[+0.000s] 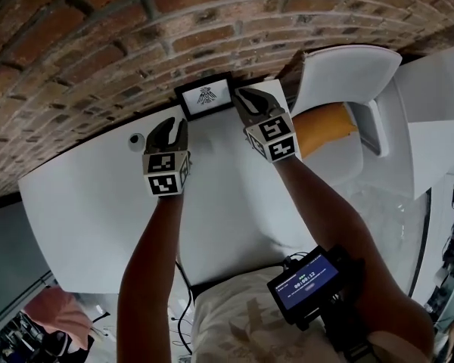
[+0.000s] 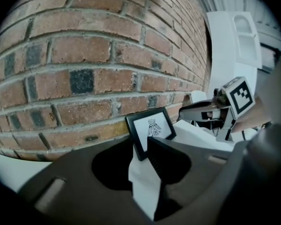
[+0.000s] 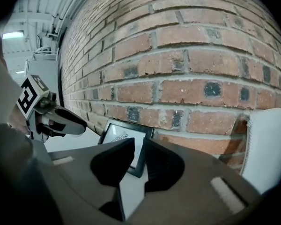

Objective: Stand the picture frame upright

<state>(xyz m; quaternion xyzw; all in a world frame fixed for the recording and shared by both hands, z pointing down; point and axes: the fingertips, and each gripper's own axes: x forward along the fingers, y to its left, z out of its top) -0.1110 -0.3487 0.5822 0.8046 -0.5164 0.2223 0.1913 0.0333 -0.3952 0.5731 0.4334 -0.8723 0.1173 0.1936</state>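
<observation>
A small black picture frame with a white print stands upright on the white table, leaning back against the brick wall. My left gripper hovers a short way in front of the frame's left side, jaws partly apart with nothing between them. My right gripper is by the frame's right edge, its jaws a narrow gap apart and apart from the frame. In the left gripper view the frame stands beyond my left gripper. In the right gripper view the frame stands beyond my right gripper.
A small round white object lies on the table left of the left gripper. A white chair with an orange cushion stands at the right. A device with a lit screen is on the person's right forearm.
</observation>
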